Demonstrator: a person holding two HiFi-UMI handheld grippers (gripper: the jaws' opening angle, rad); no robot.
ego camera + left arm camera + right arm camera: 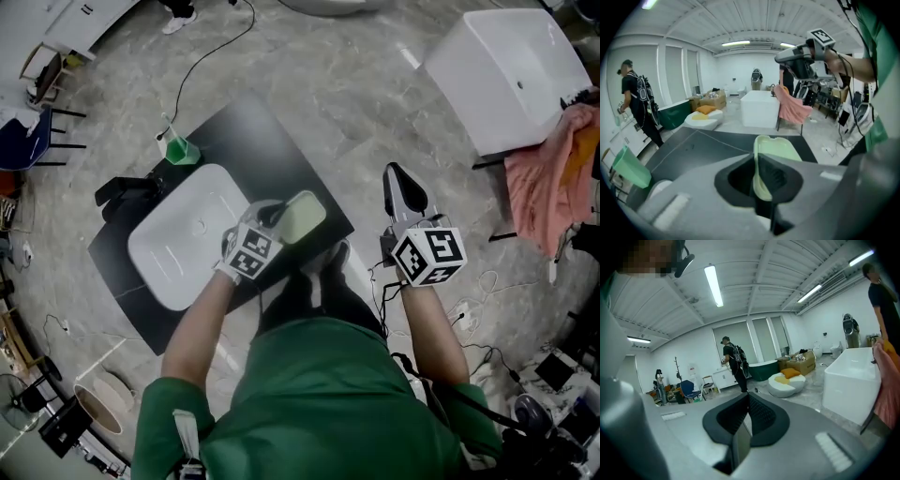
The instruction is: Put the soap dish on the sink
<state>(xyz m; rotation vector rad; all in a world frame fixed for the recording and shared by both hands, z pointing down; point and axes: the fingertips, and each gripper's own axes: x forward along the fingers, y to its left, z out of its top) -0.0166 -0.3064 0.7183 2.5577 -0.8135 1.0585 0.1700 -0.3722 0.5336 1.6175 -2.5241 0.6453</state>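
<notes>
We count one white sink [178,248] just left of our left gripper [275,223], whose jaws pinch the rim of the single pale green soap dish [302,216] above the black table [272,141]. Well to its right, our right gripper [405,190] has its jaws pressed together.

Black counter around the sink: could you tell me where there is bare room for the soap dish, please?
The widest bare patch of the black counter lies between the white sink, the green cup and the far edge. The soap dish, in the left gripper, hangs at its near end. Crowded: by the cup and the dark fixture.
</notes>
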